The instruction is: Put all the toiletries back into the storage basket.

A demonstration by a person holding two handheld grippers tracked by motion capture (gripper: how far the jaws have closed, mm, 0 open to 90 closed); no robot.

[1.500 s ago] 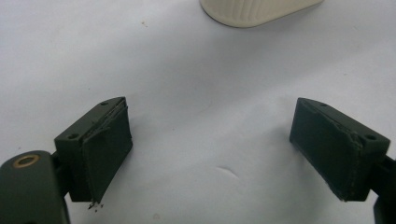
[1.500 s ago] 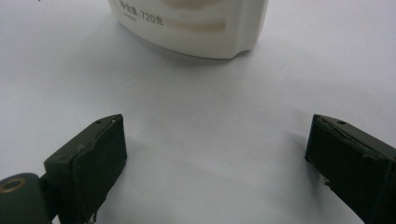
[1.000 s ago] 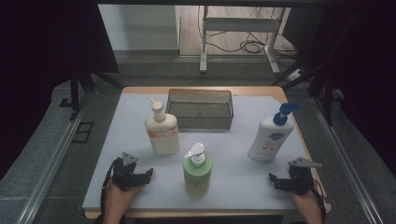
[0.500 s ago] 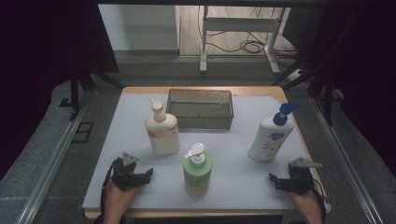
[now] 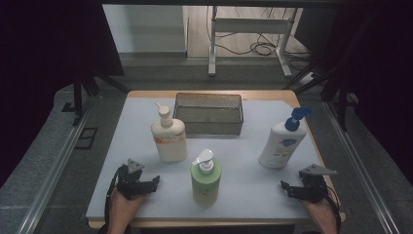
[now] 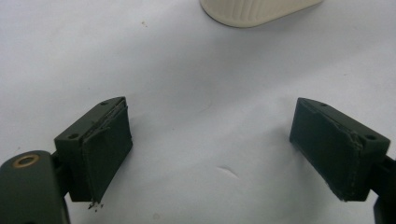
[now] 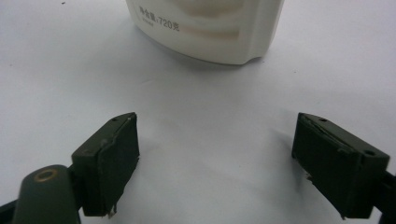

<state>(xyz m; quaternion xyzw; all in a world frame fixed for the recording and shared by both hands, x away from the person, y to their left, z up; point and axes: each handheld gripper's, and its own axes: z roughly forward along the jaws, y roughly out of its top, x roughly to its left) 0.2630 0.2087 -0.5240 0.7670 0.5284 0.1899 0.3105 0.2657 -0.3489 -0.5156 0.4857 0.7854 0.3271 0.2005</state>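
Two hands point(image 5: 122, 207) low on table point(image 5: 253, 185), fingers apart.

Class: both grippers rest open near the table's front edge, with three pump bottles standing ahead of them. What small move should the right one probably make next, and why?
Probably ease the right hand-held gripper forward toward the blue-pump bottle: its jaws, which have just been closing a little, hold nothing, and that bottle stands upright just ahead.

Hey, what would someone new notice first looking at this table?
Three pump bottles stand on the white mat: a cream bottle at left, a green bottle front and centre, and a blue-capped bottle at right. Behind them sits a dark wire basket. The left gripper and right gripper rest open at the near corners.
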